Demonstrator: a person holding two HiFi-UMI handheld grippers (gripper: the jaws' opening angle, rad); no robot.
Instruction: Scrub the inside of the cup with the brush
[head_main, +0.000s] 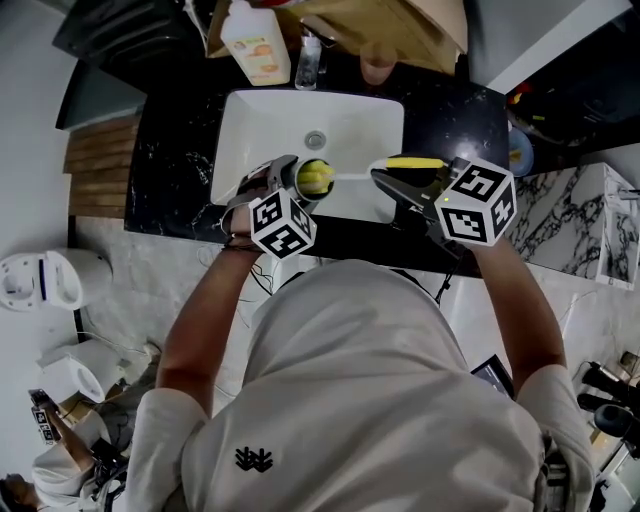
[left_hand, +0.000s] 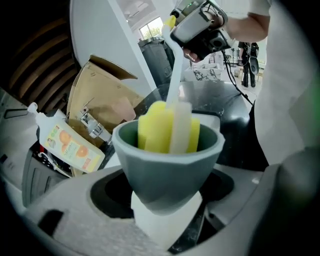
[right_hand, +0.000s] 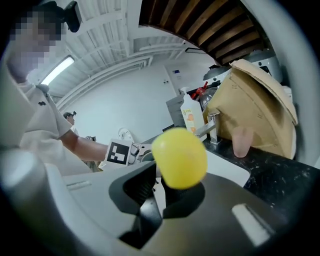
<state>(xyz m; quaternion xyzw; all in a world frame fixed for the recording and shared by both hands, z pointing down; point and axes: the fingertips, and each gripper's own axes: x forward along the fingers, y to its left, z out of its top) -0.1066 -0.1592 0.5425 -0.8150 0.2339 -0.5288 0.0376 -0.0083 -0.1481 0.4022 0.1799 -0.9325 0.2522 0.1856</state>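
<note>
- The left gripper (head_main: 285, 188) has its fingers spread wide and clamped on the grey cup (left_hand: 167, 170), which it holds above the white sink (head_main: 250, 120) with the mouth tilted toward the right.
- The brush's yellow sponge head (left_hand: 157, 127) sits inside the cup, and its long handle (left_hand: 175, 75) runs rightward out of the mouth.
- The right gripper (head_main: 392, 178), fingers closed on the handle's yellow end (right_hand: 179, 157), lies right of the cup, so scrubbing likely runs along that line.
</note>
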